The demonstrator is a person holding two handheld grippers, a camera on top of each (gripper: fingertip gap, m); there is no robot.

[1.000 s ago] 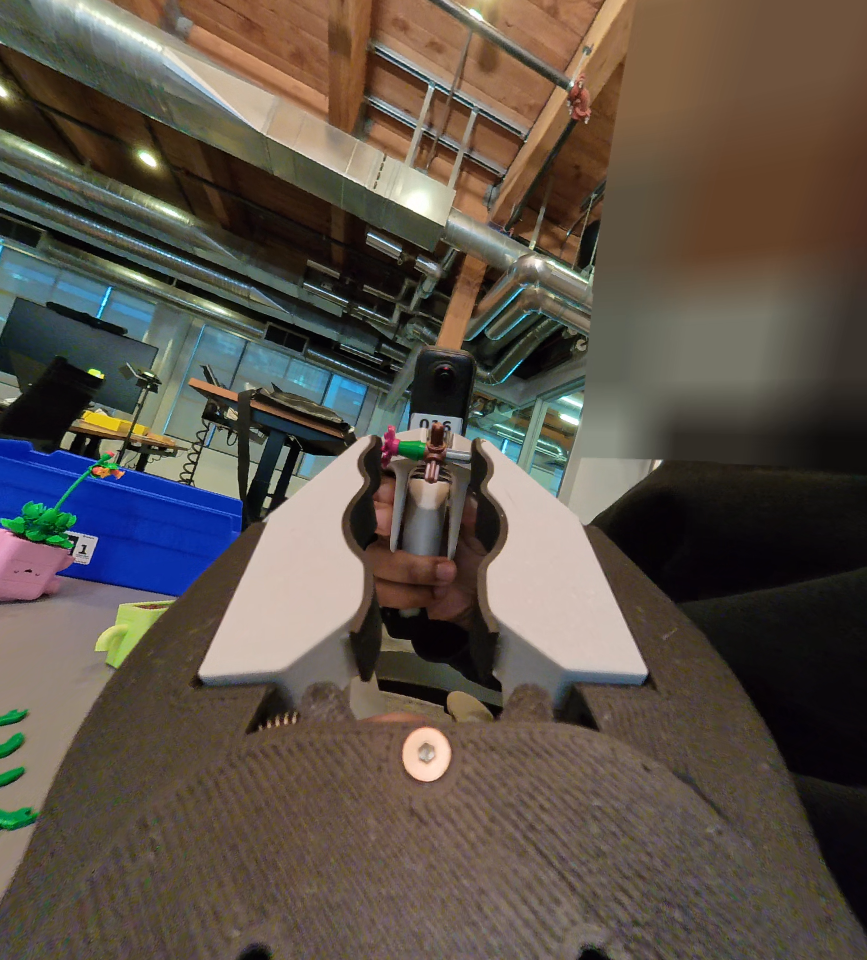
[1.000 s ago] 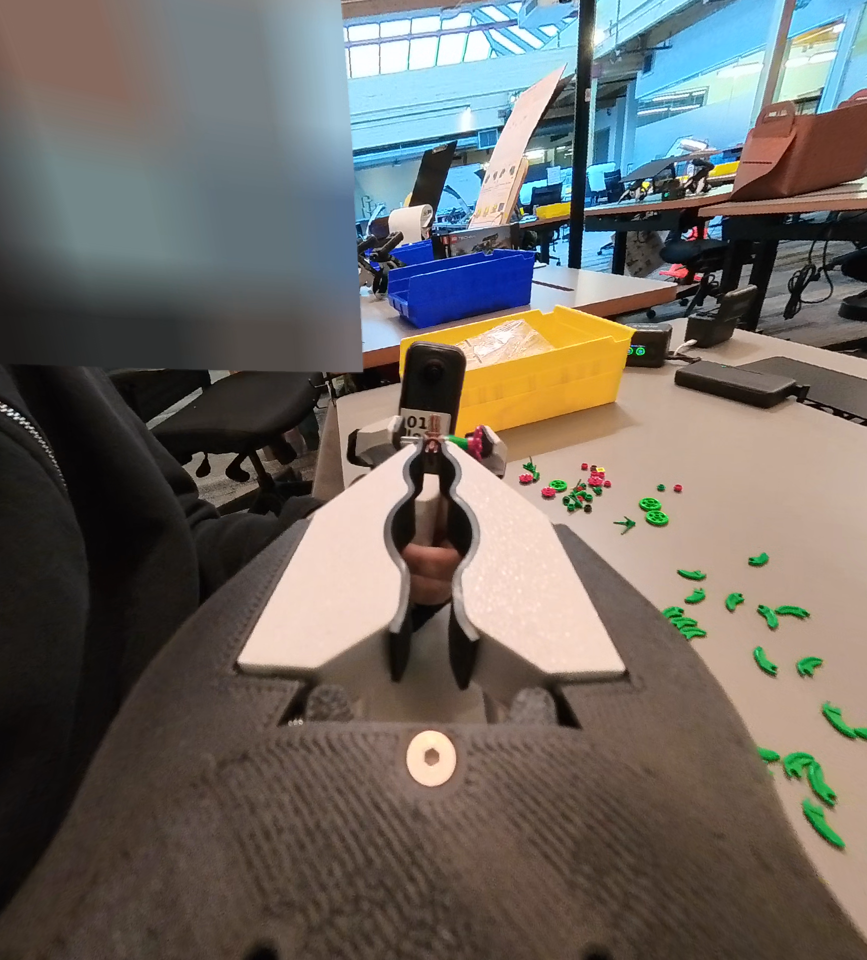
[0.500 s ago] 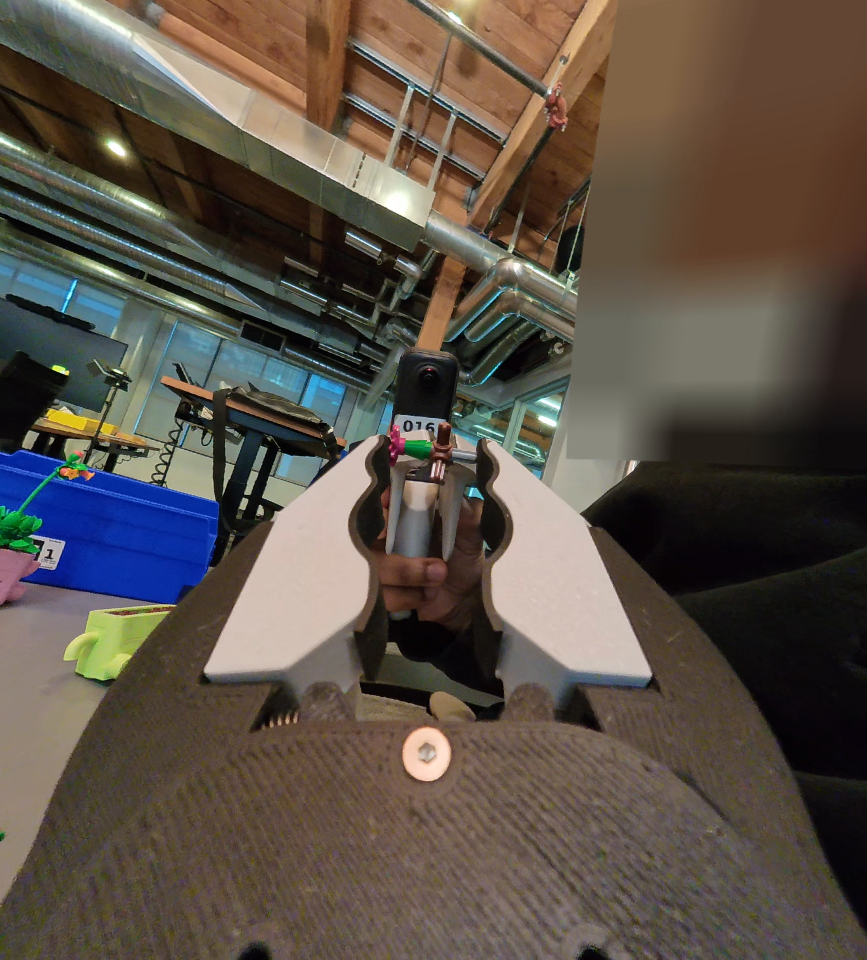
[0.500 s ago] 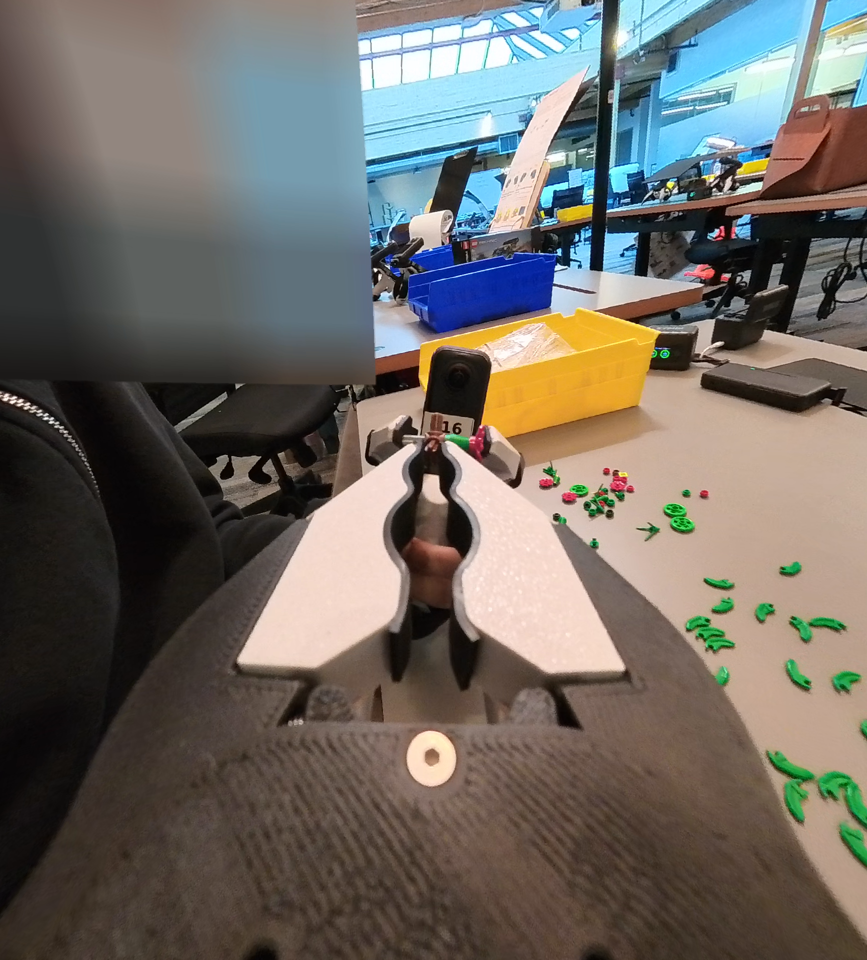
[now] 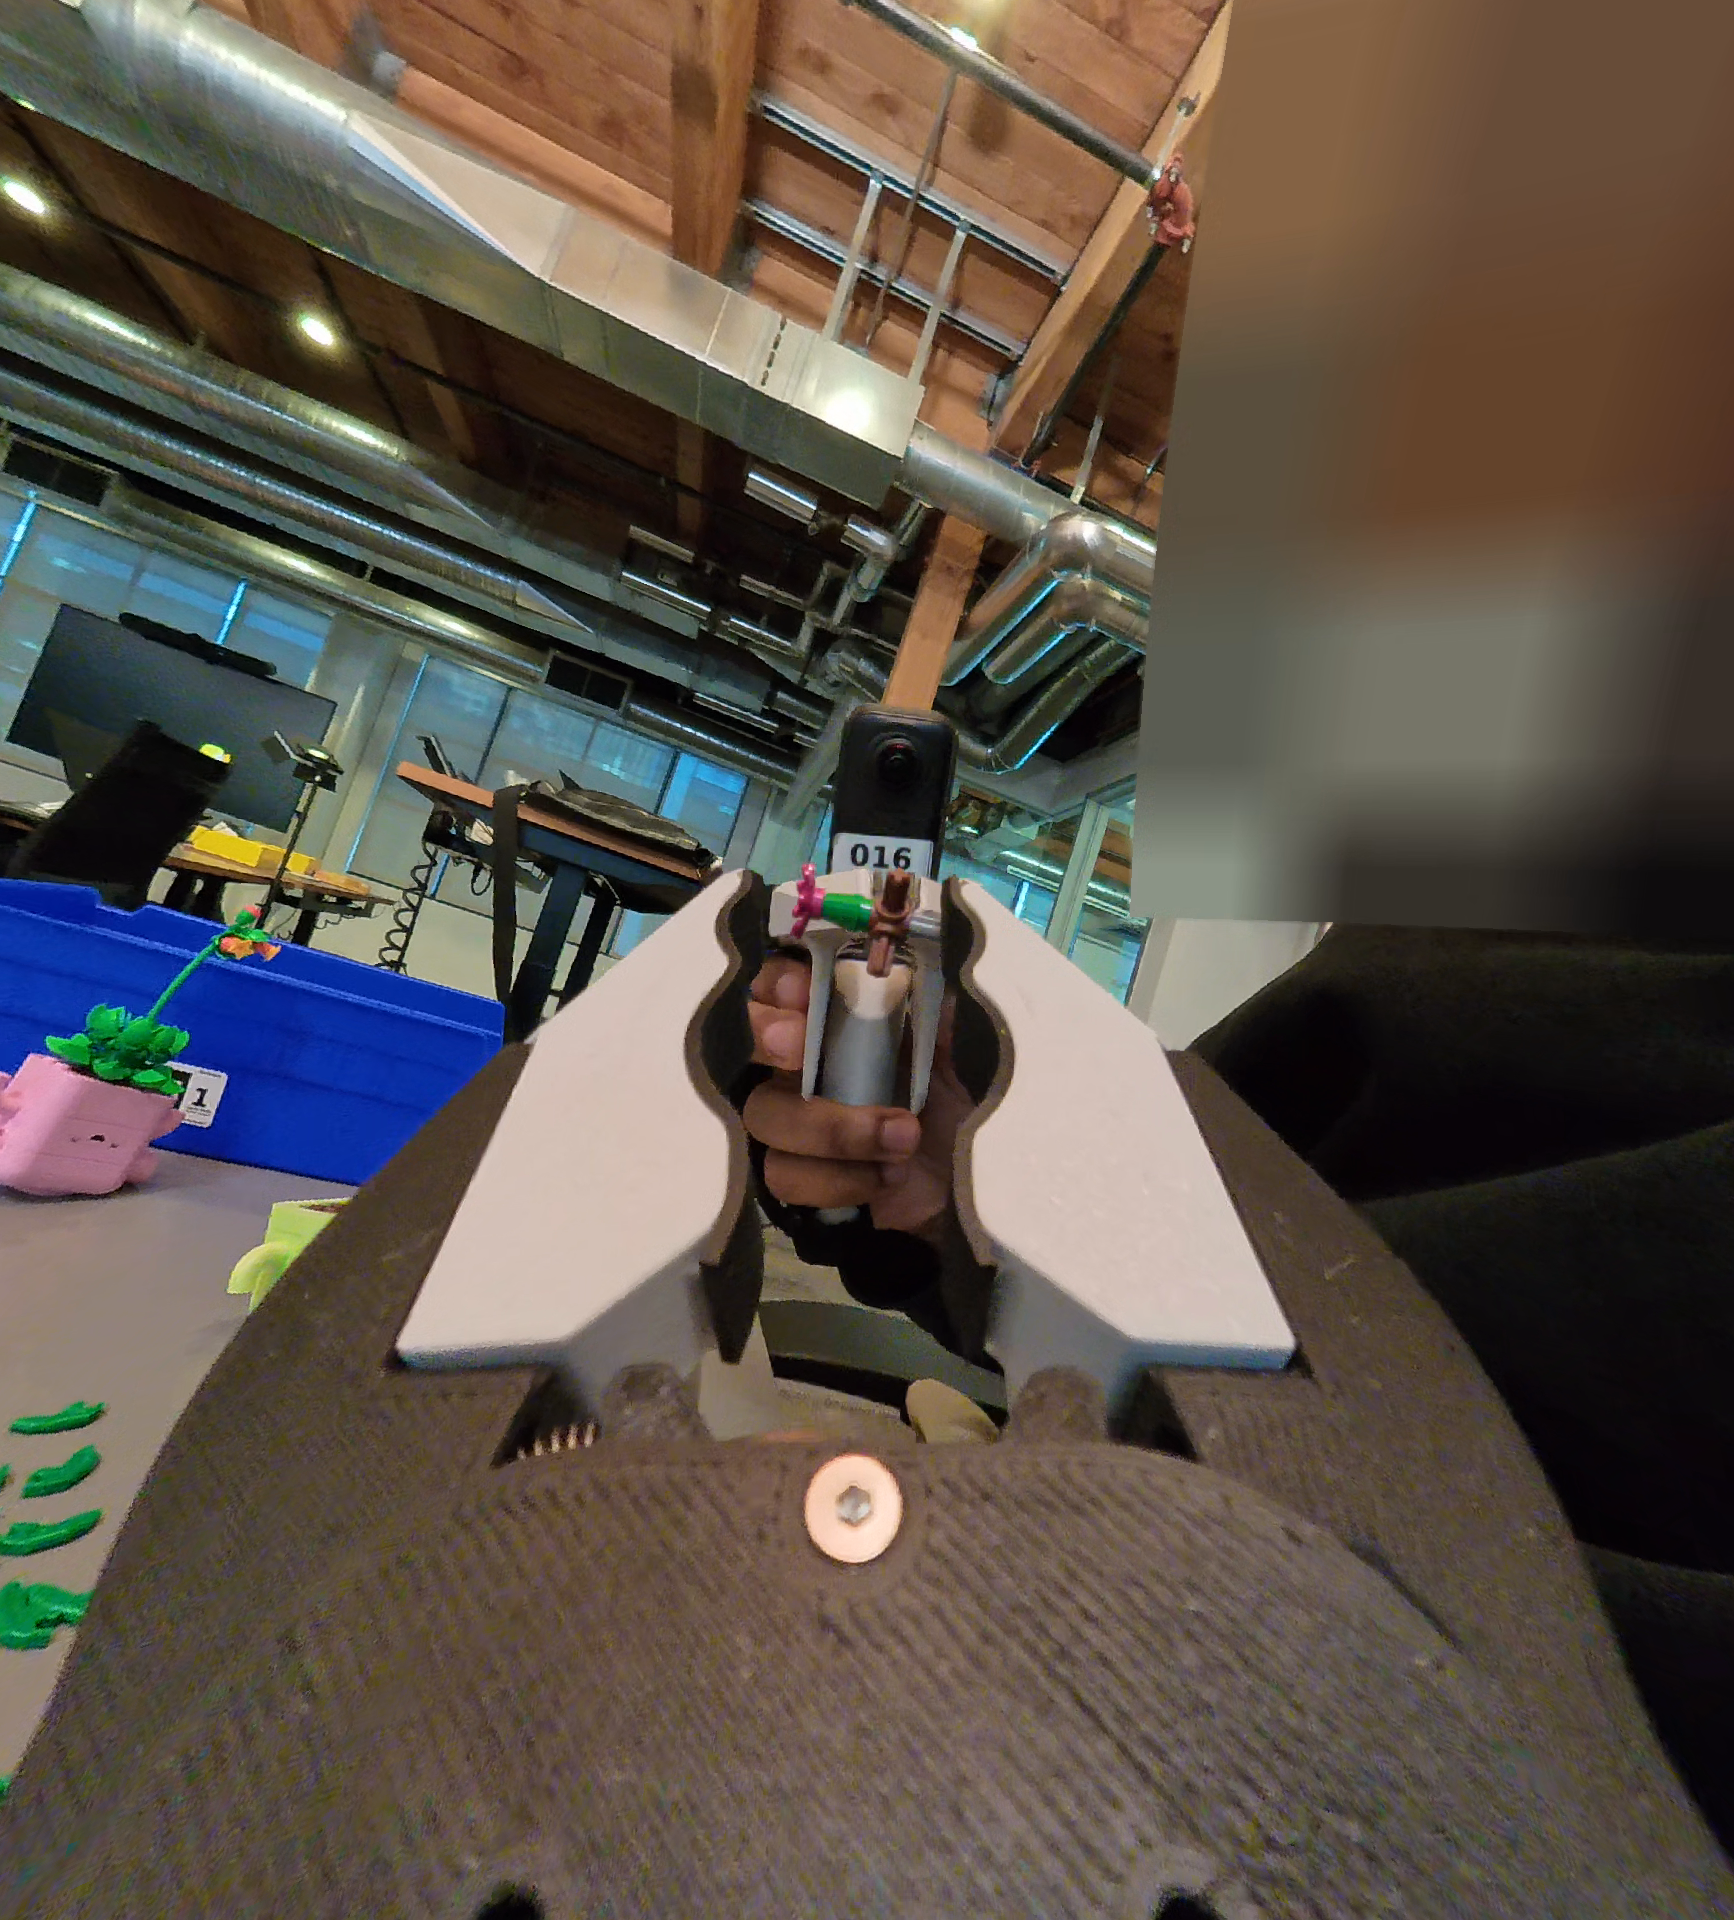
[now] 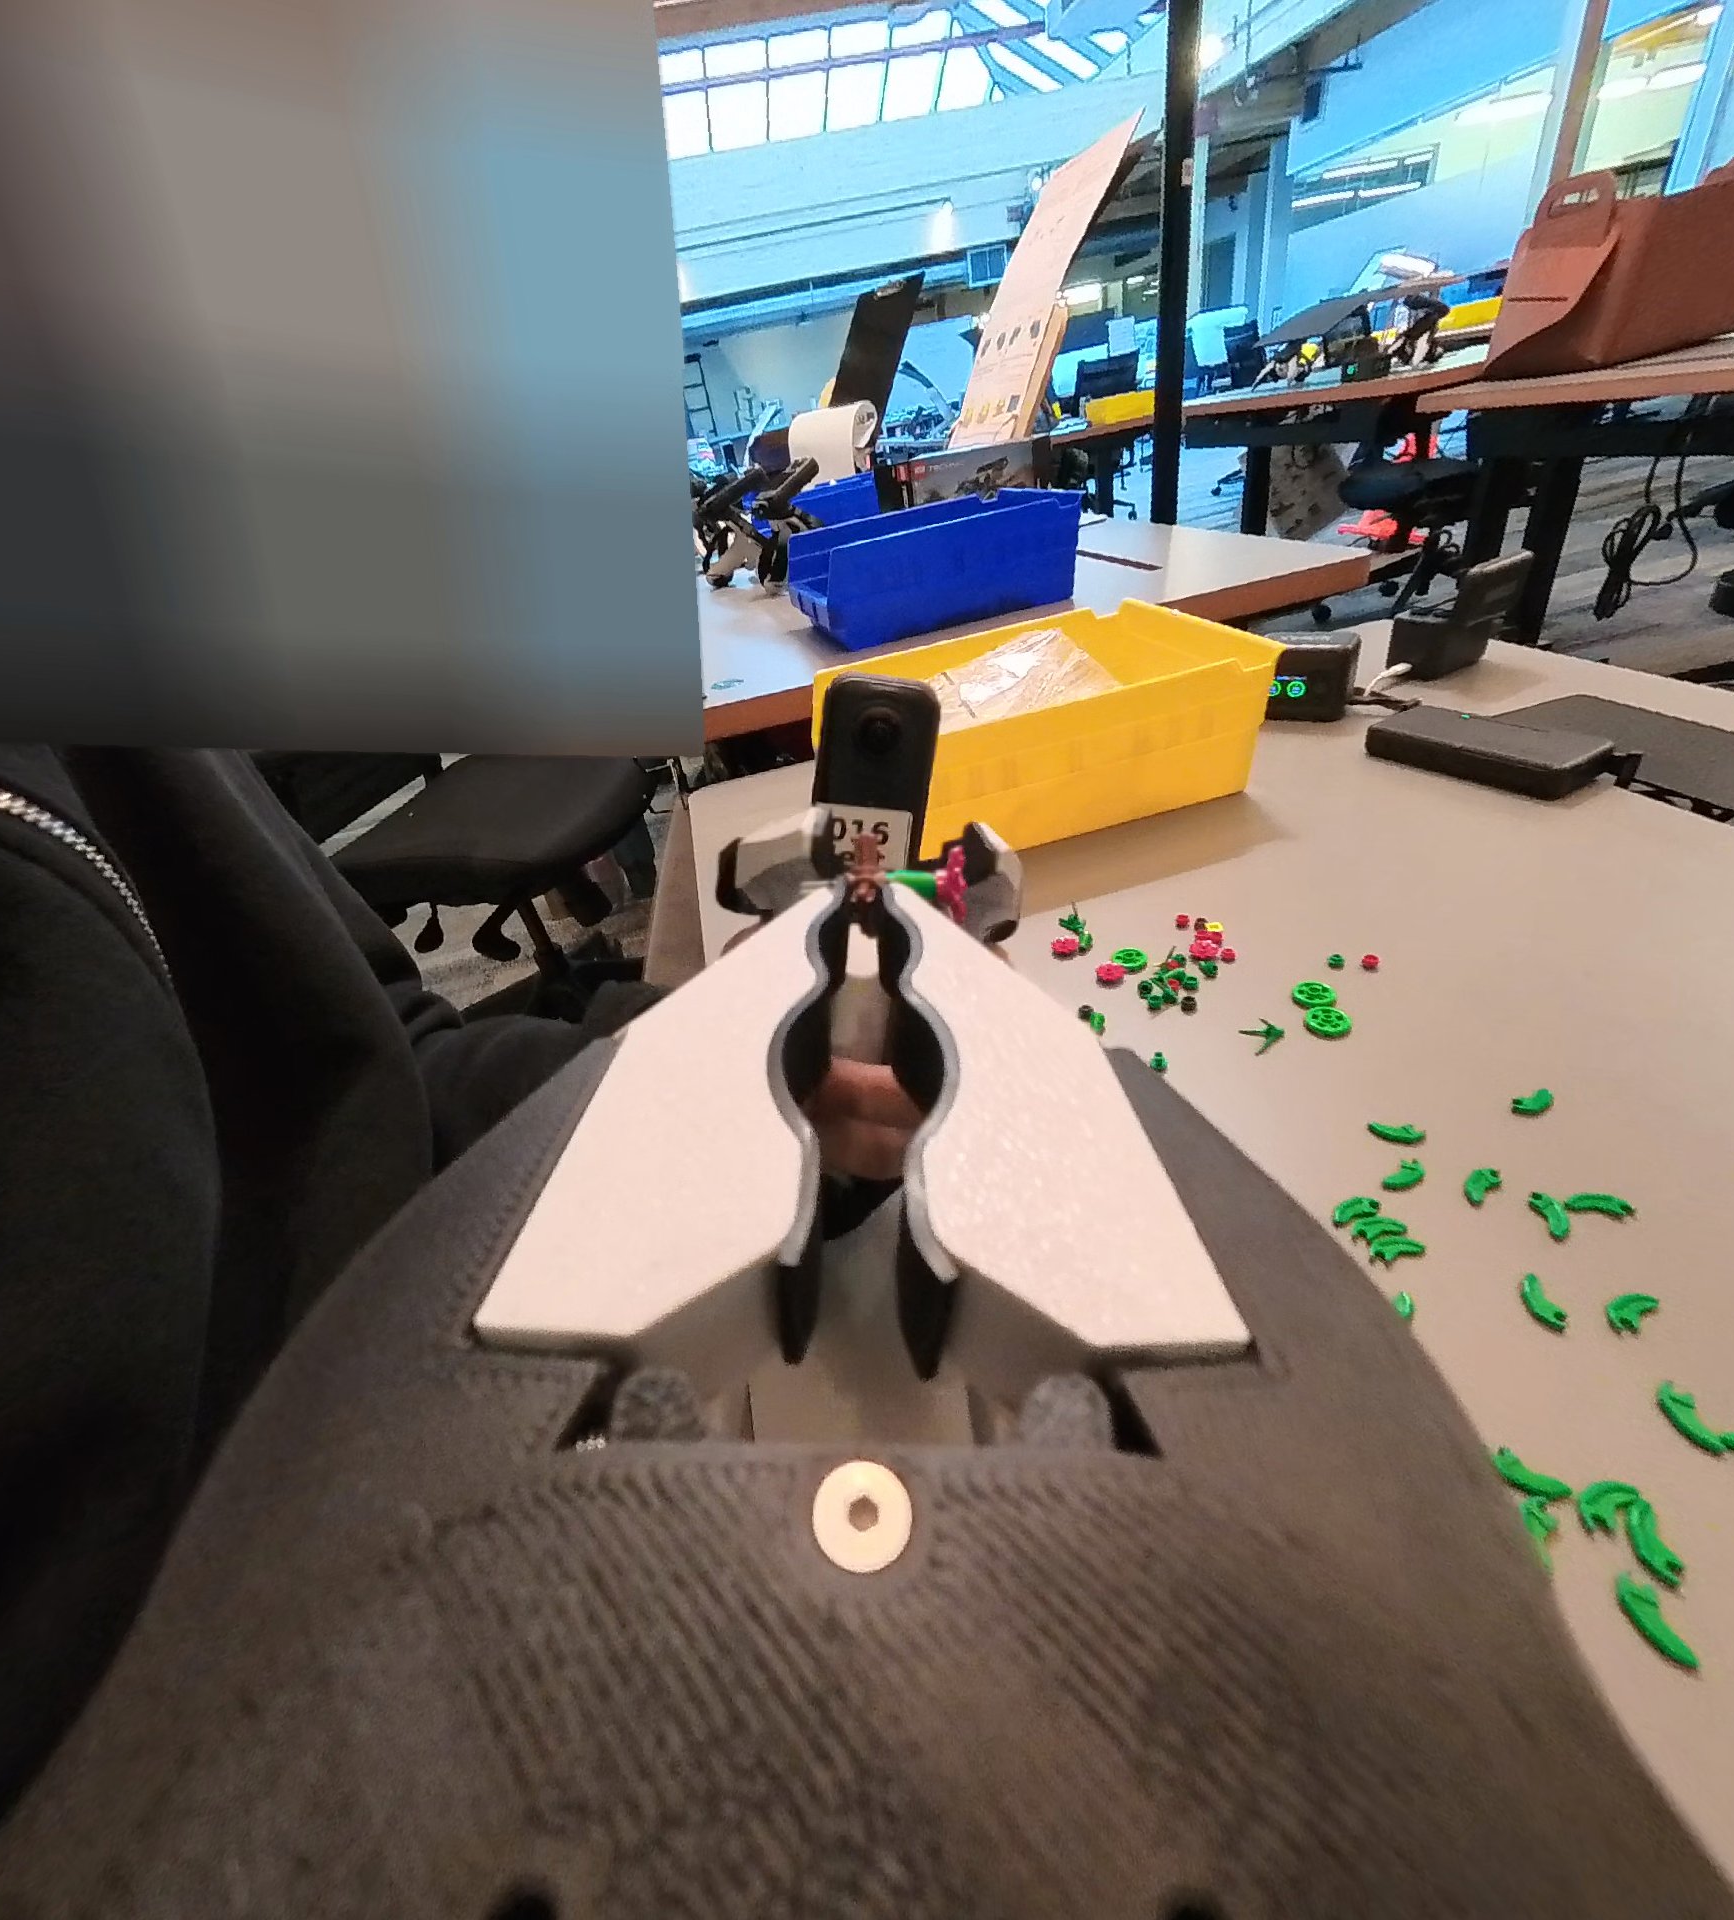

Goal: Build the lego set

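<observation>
The left gripper [image 5: 844,885] is released, its jaws spread wide. Between its tips sits the nose of the right gripper [image 6: 865,910], which faces it head-on. The right gripper is clenched on a small flower piece [image 6: 868,883]: a brown upright stub pinched at the very tips, with a green stem and pink bloom sticking out sideways. In the right wrist view the bloom points to 3 o'clock; in the left wrist view it points to 9 o'clock. The left gripper's tips flank the piece at either side; whether they touch it I cannot tell. A hand [image 5: 832,1132] grips the right gripper's handle, seen through the left gripper's gap.

In the left wrist view, a pink pot [image 5: 63,1132] with a leafy plant and a long curved stalk stands on the table [image 5: 63,1309] at 9 o'clock, just in front of a blue bin [image 5: 323,1049]. A lime pot [image 5: 281,1247] shows partly behind the left gripper's body, near 8 o'clock. Green leaves [image 5: 11,1507] lie scattered at 8 o'clock.

In the right wrist view, more green leaf parts [image 6: 1569,1247] are strewn from 3 to 5 o'clock. A cluster of tiny pink and green bits [image 6: 1164,966] lies at 2 o'clock, near a yellow bin [image 6: 1102,748] at 1 o'clock. A black power bank [image 6: 1486,753] lies beyond, to the bin's right.
</observation>
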